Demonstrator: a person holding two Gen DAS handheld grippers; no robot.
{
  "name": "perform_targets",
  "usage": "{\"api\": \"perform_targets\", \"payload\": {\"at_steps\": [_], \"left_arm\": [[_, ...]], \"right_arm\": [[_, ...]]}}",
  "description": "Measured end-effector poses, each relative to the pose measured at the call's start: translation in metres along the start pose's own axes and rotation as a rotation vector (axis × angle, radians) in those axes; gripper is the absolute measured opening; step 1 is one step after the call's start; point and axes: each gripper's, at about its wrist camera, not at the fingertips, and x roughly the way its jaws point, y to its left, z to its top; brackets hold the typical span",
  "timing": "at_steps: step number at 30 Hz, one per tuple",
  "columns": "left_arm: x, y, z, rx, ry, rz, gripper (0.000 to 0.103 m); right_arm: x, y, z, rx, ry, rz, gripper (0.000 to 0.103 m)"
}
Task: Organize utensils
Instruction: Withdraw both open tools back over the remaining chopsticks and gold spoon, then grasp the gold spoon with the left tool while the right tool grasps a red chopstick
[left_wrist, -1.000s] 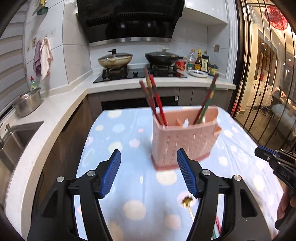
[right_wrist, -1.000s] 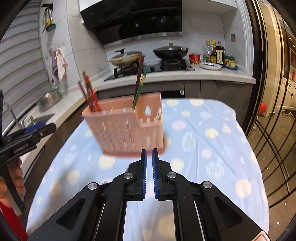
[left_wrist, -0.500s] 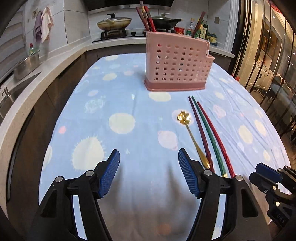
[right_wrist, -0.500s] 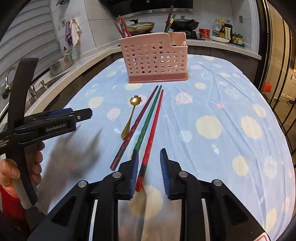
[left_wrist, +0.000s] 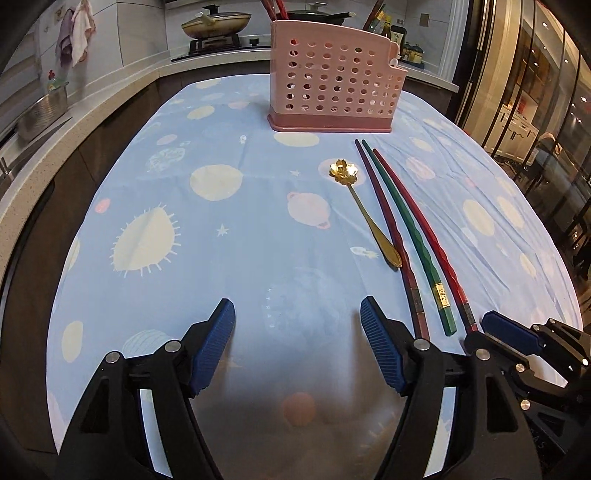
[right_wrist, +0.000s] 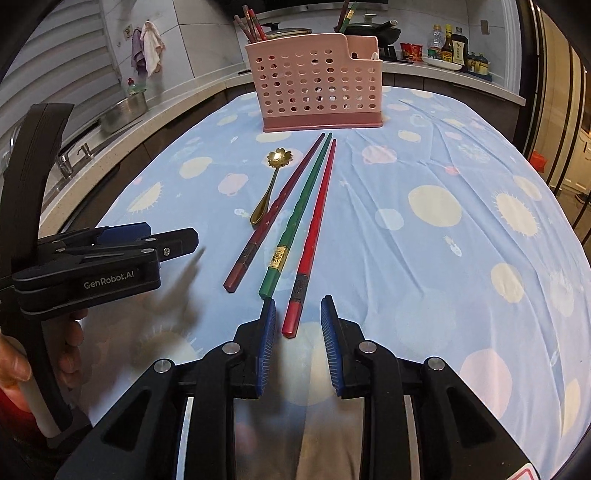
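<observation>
The left gripper (left_wrist: 297, 345) is held low and level, its jaws spread wide with nothing between them. The right gripper (right_wrist: 298, 339) is held alongside it, jaws parted more narrowly and closed on nothing. A hand (right_wrist: 22, 354) is seen wrapped around the left gripper's handle.

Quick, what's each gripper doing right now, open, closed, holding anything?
Left gripper: open wide, holding nothing.
Right gripper: open, holding nothing, its fingers on either side of the red chopstick's near end.
</observation>
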Motion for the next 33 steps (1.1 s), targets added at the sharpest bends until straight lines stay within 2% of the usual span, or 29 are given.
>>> {"api": "perform_targets", "payload": {"at_steps": [5, 7, 18, 22, 26, 30, 33], "left_arm": [[0.005, -0.006, 0.003, 0.001, 0.005, -0.017, 0.069], [0.008, -0.008, 0.006, -0.004, 0.009, -0.028, 0.07], [0.028, -0.024, 0.034, -0.005, -0.001, -0.073, 0.07], [0.043, -0.03, 0.041, 0.011, 0.009, -0.053, 0.064], [0.042, -0.035, 0.038, 0.047, -0.002, -0.021, 0.061], [0.038, -0.028, 0.037, 0.026, 0.001, -0.046, 0.059], [0.039, -0.028, 0.033, 0.051, -0.008, -0.017, 0.055]], "right_arm": [[0.003, -0.005, 0.001, 0.011, -0.014, -0.015, 0.016], [0.003, -0.01, 0.001, 0.026, -0.015, -0.019, 0.008], [0.004, -0.028, 0.005, 0.081, -0.019, -0.029, 0.007], [0.006, -0.031, 0.007, 0.097, -0.015, -0.013, 0.007], [0.006, -0.034, 0.007, 0.104, -0.013, -0.004, 0.007], [0.007, -0.035, 0.007, 0.104, -0.013, -0.003, 0.007], [0.007, -0.034, 0.007, 0.106, -0.012, -0.002, 0.007]]}}
